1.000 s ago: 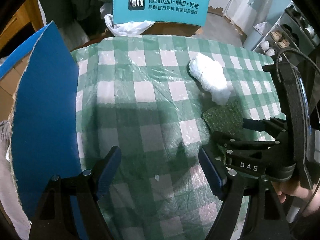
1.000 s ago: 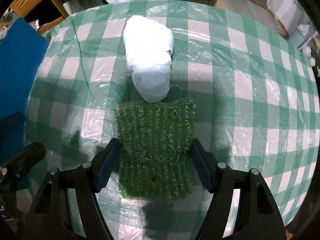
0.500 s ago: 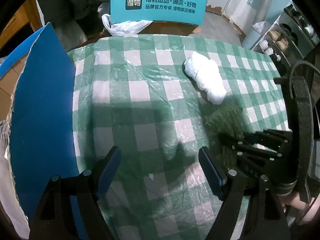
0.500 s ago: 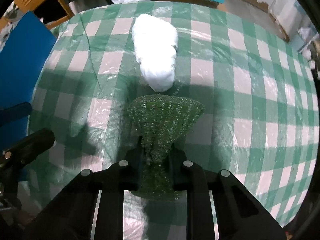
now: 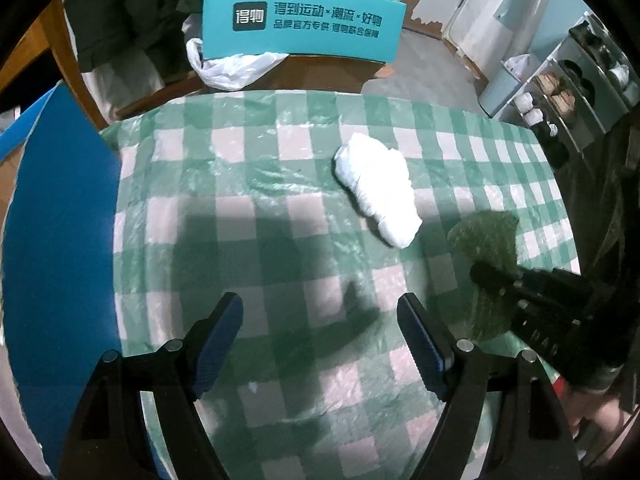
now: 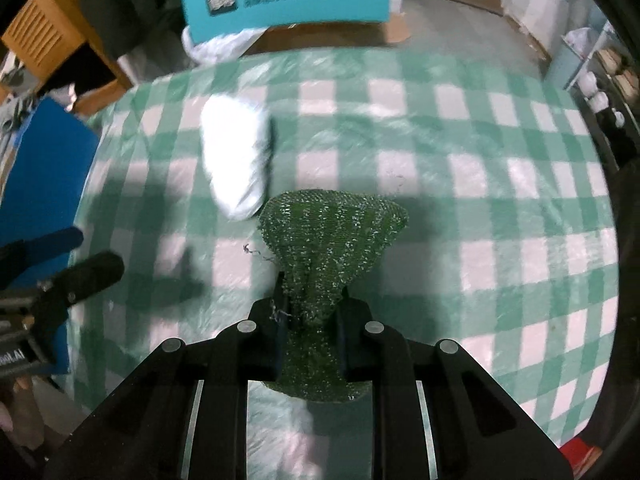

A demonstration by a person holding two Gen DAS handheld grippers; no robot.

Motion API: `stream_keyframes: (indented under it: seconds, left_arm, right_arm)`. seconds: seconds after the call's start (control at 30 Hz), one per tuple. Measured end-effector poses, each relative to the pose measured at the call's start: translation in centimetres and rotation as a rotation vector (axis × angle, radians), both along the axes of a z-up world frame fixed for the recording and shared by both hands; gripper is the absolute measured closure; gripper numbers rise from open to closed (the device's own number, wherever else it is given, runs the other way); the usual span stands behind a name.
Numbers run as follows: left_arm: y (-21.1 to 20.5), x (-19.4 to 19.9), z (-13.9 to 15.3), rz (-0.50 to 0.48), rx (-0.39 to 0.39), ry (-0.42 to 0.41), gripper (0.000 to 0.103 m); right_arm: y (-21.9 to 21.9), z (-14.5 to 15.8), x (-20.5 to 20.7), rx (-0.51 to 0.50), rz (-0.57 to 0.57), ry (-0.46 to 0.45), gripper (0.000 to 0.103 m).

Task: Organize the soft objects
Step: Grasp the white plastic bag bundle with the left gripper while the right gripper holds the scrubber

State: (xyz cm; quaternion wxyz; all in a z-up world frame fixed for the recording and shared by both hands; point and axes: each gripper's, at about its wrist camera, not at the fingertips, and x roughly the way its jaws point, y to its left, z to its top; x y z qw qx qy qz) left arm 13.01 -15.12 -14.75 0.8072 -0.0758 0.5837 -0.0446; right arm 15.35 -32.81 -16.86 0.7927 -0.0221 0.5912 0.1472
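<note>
My right gripper (image 6: 311, 310) is shut on a green scouring cloth (image 6: 332, 236) and holds it lifted above the checked tablecloth (image 6: 460, 184). The cloth fans out beyond the jaws. It also shows in the left wrist view (image 5: 486, 240), held by the right gripper (image 5: 486, 274). A white rolled cloth (image 5: 378, 190) lies on the table, left of the green one; in the right wrist view (image 6: 236, 160) it is blurred. My left gripper (image 5: 320, 336) is open and empty over the near middle of the table.
A blue board (image 5: 60, 240) stands along the table's left side. A teal chair back (image 5: 302, 20) with a white plastic bag (image 5: 232, 68) is behind the far edge. Shelves with shoes (image 5: 560, 96) stand at the far right.
My right gripper shut on the green cloth, bunching it, and lifted it off the table toward the right. The left gripper stayed open and pulled back a little.
</note>
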Motion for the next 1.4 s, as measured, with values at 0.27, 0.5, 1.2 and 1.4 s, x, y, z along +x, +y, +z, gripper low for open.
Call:
stream_keyframes:
  seconds: [0.27, 0.5, 1.2, 1.4]
  left_arm:
    - [-2.0, 2.8, -0.4, 0.018, 0.028, 0.004, 0.022]
    - [-3.0, 4.9, -0.7, 0.026, 0.002, -0.003, 0.022]
    - [-3.7, 9.4, -3.7, 0.133, -0.114, 0.065, 0.022]
    - [-4.1, 9.6, -4.0, 0.116, -0.082, 0.046, 0.029]
  right_arm:
    - [-1.2, 1.1, 3.1, -0.049, 0.01, -0.043, 0.085]
    - [-1.5, 1.1, 7.0, -0.06, -0.001, -0.059, 0.085]
    - [-2.1, 0.1, 8.8, -0.029, -0.027, -0.034, 0.085]
    - [-2.0, 0.1, 8.7, -0.028, -0.021, -0.03, 0.085]
